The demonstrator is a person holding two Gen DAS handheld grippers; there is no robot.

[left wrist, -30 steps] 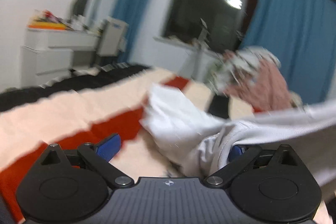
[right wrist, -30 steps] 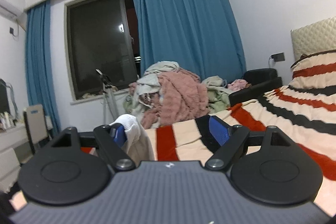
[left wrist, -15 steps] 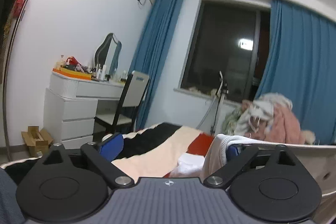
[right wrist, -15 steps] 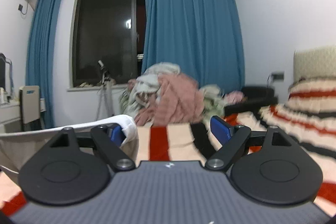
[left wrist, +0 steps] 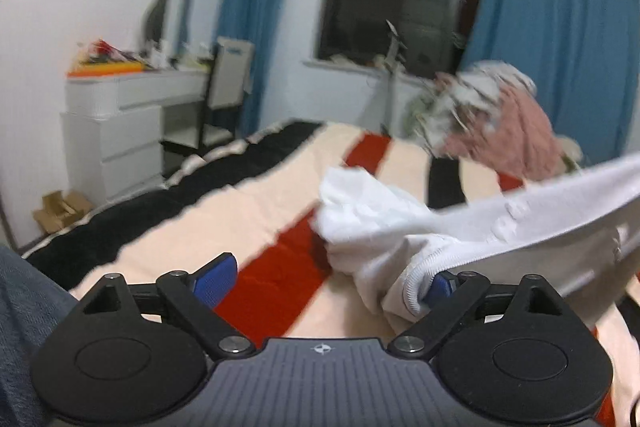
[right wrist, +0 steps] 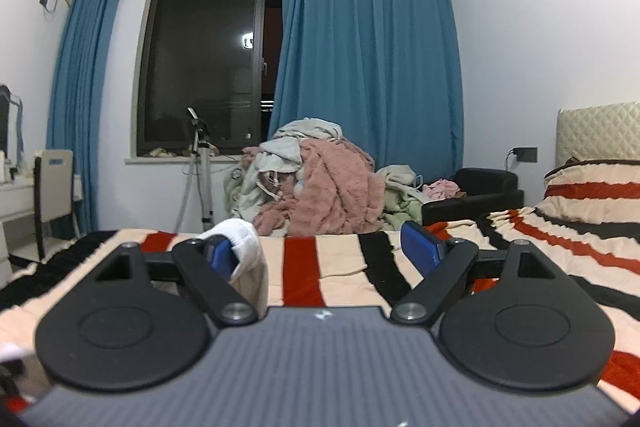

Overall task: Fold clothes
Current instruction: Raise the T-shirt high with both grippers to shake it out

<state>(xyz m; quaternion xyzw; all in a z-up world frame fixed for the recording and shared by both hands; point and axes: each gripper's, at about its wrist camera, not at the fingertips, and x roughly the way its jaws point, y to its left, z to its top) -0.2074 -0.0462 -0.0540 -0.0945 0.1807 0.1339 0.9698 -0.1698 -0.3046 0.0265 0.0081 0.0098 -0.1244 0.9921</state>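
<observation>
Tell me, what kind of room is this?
A bedroom, most likely: a bed with a striped blanket, a padded headboard, and a dresser with a mirror. Clothes are piled by the curtained window.

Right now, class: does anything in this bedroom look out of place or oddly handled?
Yes. The white garment is hooked over one finger of each gripper rather than pinched between both; the left gripper, whose jaws have just been closing slightly, and the right gripper both stand wide. A heap of unfolded clothes sits beyond the bed.
</observation>
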